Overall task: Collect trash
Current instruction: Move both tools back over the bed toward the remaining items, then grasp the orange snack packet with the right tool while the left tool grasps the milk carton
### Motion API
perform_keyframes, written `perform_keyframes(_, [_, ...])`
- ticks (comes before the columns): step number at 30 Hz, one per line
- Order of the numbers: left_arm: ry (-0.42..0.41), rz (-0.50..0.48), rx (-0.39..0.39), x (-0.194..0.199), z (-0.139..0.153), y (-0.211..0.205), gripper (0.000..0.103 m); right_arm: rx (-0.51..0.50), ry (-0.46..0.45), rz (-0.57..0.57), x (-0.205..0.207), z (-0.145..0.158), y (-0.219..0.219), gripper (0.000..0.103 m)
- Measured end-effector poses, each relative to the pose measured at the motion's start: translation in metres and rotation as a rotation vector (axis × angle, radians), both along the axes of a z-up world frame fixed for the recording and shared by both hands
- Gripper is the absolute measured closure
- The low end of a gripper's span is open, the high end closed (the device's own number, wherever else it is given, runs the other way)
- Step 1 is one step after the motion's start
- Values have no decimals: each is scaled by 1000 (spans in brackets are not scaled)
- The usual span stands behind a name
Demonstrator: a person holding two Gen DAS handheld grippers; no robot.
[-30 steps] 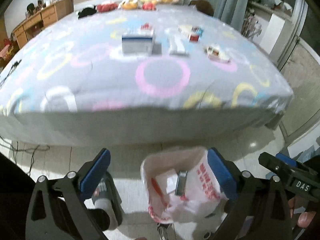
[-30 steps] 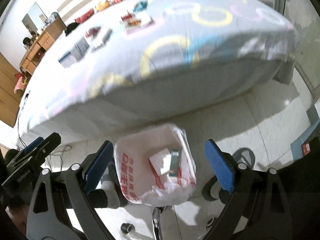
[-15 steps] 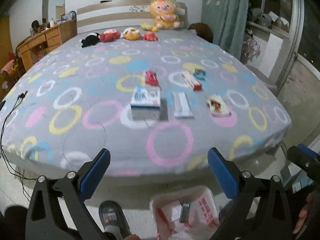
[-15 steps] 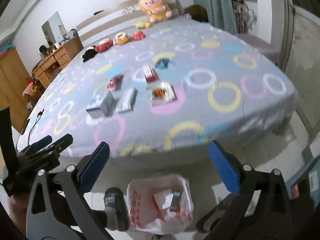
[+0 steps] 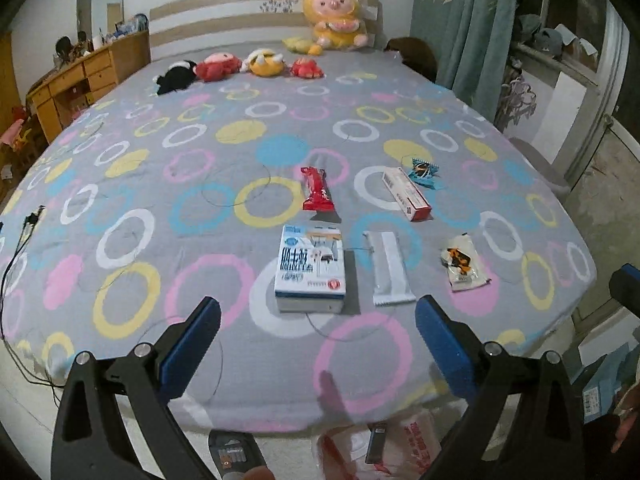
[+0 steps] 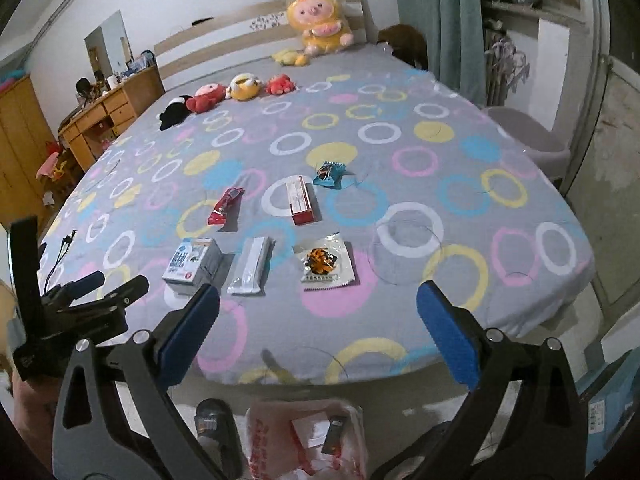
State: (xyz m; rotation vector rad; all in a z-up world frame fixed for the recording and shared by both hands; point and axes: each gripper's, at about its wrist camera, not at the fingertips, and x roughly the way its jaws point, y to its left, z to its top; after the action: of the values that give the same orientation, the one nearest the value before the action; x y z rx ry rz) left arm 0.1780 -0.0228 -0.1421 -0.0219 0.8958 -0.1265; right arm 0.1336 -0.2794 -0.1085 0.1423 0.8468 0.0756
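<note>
Left wrist view: left gripper (image 5: 318,342), jaws wide and empty, faces the bed (image 5: 120,184); the blue-and-white box (image 5: 310,267) lies at 12 o'clock, long axis toward the headboard. Right gripper (image 6: 318,334), equally wide and empty, frames the snack packet (image 6: 326,266). Trash bag (image 6: 306,440) sits at 6 o'clock on the floor, probably placed for short drops.

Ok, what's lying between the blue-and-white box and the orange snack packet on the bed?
One thing: a white sachet, lying flat between the blue-and-white box and the orange snack packet, touching neither. Both wrist views show it.
</note>
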Motion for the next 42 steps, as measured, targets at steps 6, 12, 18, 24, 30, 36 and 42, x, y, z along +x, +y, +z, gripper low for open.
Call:
perform_keyframes(6, [74, -15, -6, 42, -22, 4, 8, -23, 82, 19, 44, -20, 8, 7])
perform_keyframes(12, [151, -14, -15, 71, -52, 7, 8, -73, 178, 35, 89, -56, 20, 7])
perform_keyframes(18, [163, -29, 13, 86, -59, -4, 8, -89, 279, 44, 122, -94, 25, 7])
perform_keyframes(24, [205, -14, 24, 97, -72, -5, 8, -85, 329, 34, 139, -118, 24, 7])
perform_keyframes(30, [252, 2, 32, 107, -86, -1, 8, -87, 379, 38, 155, -142, 26, 7])
perform_keyframes(36, [299, 4, 49, 113, -106, -4, 8, -113, 447, 42, 167, -174, 28, 5])
perform_keyframes(42, [312, 32, 59, 117, -124, -4, 8, -153, 443, 49, 167, -176, 34, 5])
